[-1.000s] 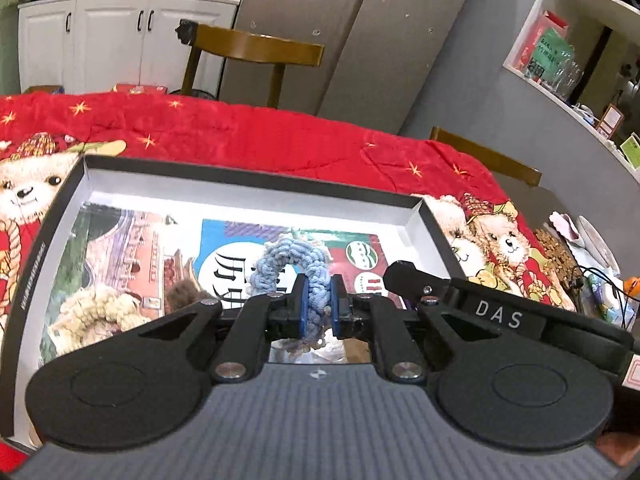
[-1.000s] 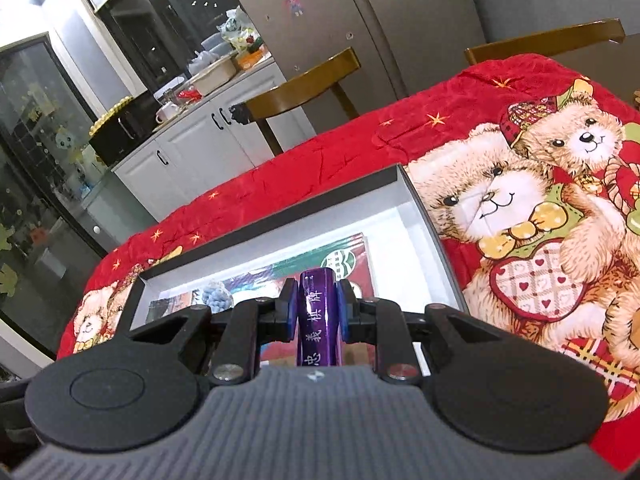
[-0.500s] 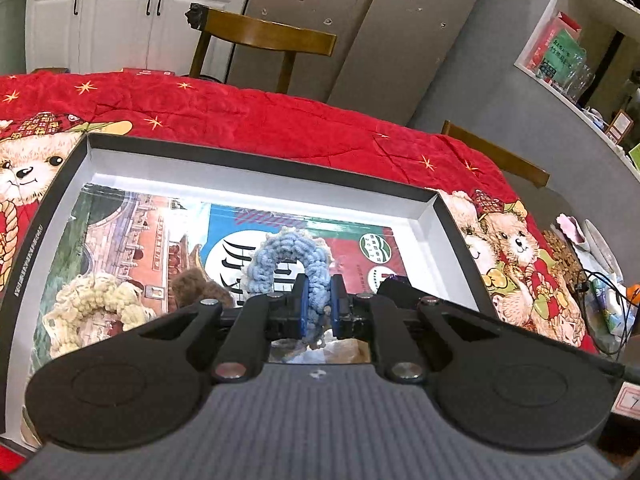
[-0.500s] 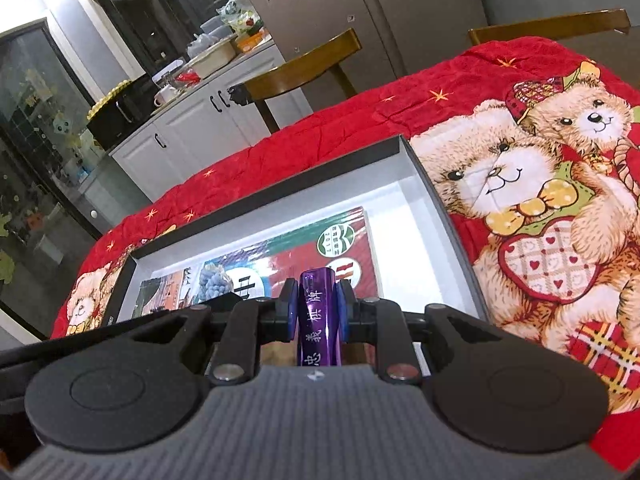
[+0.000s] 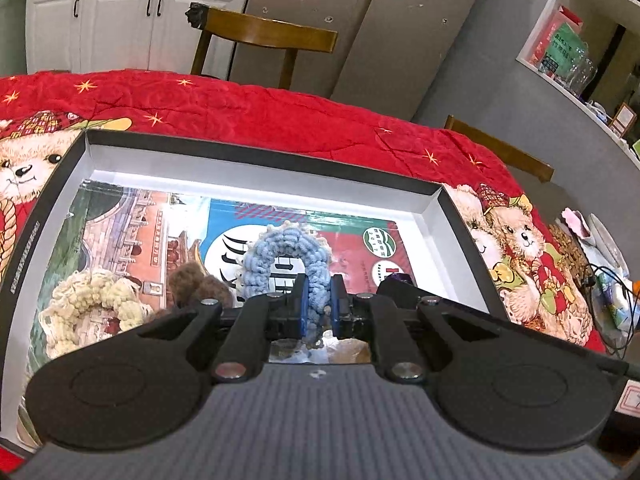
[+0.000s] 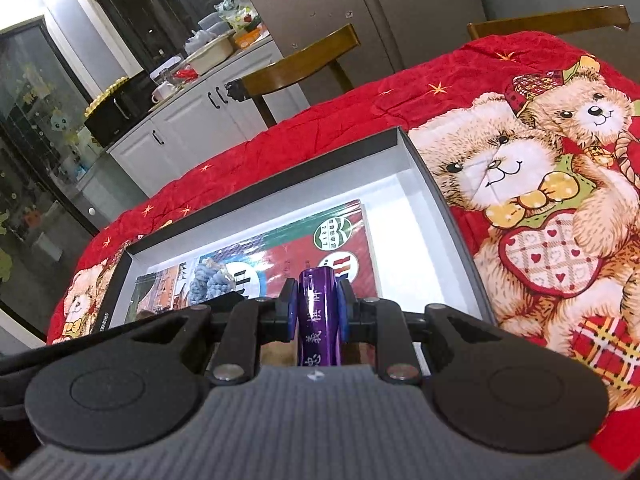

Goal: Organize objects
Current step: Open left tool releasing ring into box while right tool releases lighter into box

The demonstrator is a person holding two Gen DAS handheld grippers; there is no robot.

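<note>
The job is to put small things away in the big open box (image 5: pixel 256 152) that sits on the tabletop with the red bear cloth (image 5: pixel 240 108). Both tools hang over the box, tipped down toward it.

To do this step well, I think each tool should go low, close to the box floor, before it lets go. The picture books (image 5: pixel 352 240) that line the floor look flat and smooth, so a round thing could roll. Each thing should land on a free spot, not on top of another.

To the left of the left tool (image 5: pixel 316 300) lies a cream knitted hair tie (image 5: pixel 90 300), and a brown fuzzy one (image 5: pixel 196 280) sits nearer to it. The left tool is shut tight on a blue knitted hair tie (image 5: pixel 286 248). The loop stands up in front of the pads. It is soft, so it should drop without a bounce. A good spot is beside the other two ties.

The right tool (image 6: pixel 318 312) is nearly closed on a purple tube with white writing (image 6: pixel 318 308). The tube sticks out between the pads and points at the box floor. I think it is best laid down flat, near the right wall.
</note>
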